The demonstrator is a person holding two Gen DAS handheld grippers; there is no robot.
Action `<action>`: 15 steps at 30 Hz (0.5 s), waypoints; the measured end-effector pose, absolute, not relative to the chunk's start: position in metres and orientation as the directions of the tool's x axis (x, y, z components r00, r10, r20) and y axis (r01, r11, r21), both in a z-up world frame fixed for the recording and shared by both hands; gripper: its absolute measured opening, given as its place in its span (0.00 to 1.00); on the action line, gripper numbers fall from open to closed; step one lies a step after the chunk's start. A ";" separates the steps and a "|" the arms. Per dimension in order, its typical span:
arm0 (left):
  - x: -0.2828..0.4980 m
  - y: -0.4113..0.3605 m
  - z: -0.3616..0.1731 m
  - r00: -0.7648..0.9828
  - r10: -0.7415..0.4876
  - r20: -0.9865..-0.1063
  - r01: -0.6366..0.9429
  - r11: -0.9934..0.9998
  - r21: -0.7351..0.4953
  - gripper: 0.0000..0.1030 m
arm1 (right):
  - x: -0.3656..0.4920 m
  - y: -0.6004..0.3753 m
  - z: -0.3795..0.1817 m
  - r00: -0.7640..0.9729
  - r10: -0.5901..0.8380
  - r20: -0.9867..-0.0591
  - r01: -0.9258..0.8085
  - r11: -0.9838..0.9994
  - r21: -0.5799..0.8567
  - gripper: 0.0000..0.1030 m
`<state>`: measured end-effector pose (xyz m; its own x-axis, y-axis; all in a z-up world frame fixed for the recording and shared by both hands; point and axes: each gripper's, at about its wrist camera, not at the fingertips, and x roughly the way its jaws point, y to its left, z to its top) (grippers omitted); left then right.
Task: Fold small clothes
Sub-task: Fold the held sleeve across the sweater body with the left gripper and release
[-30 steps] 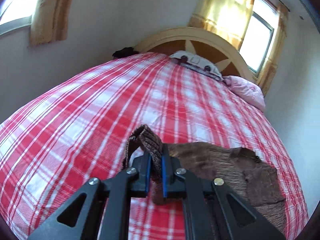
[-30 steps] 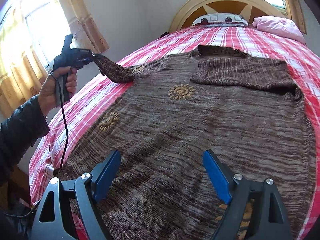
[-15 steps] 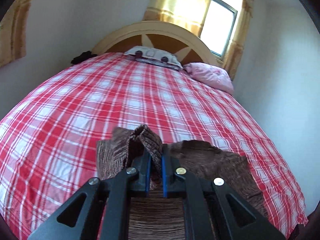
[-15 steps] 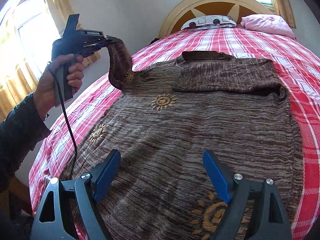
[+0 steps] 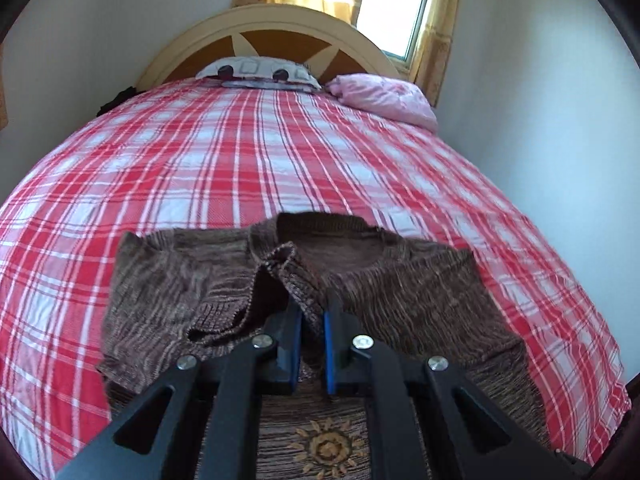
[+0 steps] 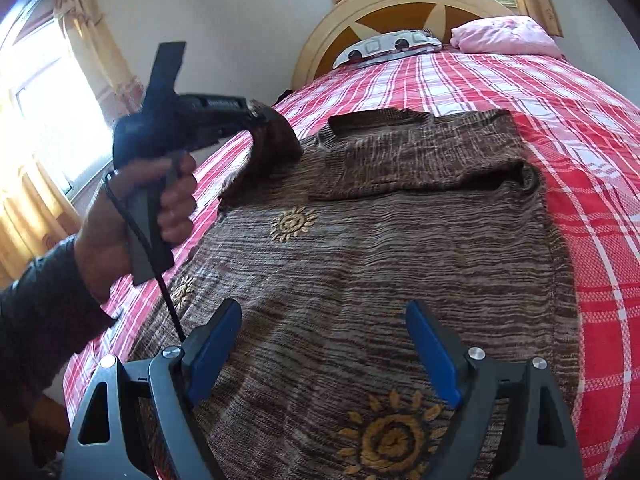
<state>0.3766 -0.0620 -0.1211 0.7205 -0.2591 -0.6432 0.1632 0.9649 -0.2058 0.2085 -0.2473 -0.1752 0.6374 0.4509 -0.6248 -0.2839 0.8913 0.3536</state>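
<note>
A brown knit sweater (image 6: 380,248) with yellow sun motifs lies flat on the red plaid bed; it also shows in the left wrist view (image 5: 420,292). Its right sleeve is folded across the chest. My left gripper (image 5: 312,320) is shut on the left sleeve's cuff (image 5: 288,276) and holds it over the sweater's chest near the collar. In the right wrist view the left gripper (image 6: 260,120) holds the sleeve (image 6: 276,148) lifted above the sweater's left shoulder. My right gripper (image 6: 324,344) is open and empty, hovering over the sweater's lower part.
The red plaid bedsheet (image 5: 240,152) covers the bed. A patterned pillow (image 5: 260,72) and a pink pillow (image 5: 384,96) lie by the wooden headboard (image 5: 272,36). A wall runs along the bed's right side. Windows with yellow curtains (image 6: 100,56) stand to the left.
My left gripper has carried the sleeve cuff up and inward from the bed's left side to over the sweater's chest. The right gripper has stayed open over the hem.
</note>
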 end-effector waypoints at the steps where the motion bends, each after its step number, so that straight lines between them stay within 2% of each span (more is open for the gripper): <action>1: 0.379 -0.068 -0.128 0.701 -0.266 -0.661 0.177 0.964 -0.200 0.11 | 0.209 -0.248 -0.175 0.638 0.450 -0.625 -0.280 0.892 0.355 0.82; 3: 0.378 -0.081 -0.139 0.671 -0.277 -0.687 0.210 0.961 -0.183 0.16 | 0.210 -0.250 -0.177 0.639 0.447 -0.626 -0.276 0.893 0.356 0.82; 6: 0.370 -0.094 -0.145 0.659 -0.272 -0.701 0.261 0.957 -0.127 0.37 | 0.213 -0.254 -0.179 0.639 0.443 -0.629 -0.265 0.894 0.362 0.82; 7: 0.366 -0.096 -0.145 0.664 -0.266 -0.699 0.272 0.957 -0.106 0.54 | 0.214 -0.255 -0.180 0.639 0.443 -0.629 -0.262 0.894 0.363 0.82; 8: 0.362 -0.095 -0.143 0.672 -0.258 -0.694 0.276 0.957 -0.089 0.66 | 0.214 -0.256 -0.181 0.638 0.441 -0.631 -0.260 0.895 0.362 0.82; 12: 0.343 -0.073 -0.136 0.720 -0.226 -0.656 0.285 0.958 -0.016 0.71 | 0.216 -0.257 -0.185 0.628 0.441 -0.641 -0.264 0.896 0.358 0.82; 15: 0.335 -0.037 -0.141 0.763 -0.117 -0.635 0.214 0.974 0.078 0.80 | 0.217 -0.258 -0.183 0.634 0.425 -0.646 -0.260 0.904 0.340 0.82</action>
<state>0.3346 -0.0369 -0.1409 0.7633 -0.1171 -0.6353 0.2139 0.9738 0.0776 0.2167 -0.2578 -0.1831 0.6338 0.4253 -0.6461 -0.2601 0.9038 0.3398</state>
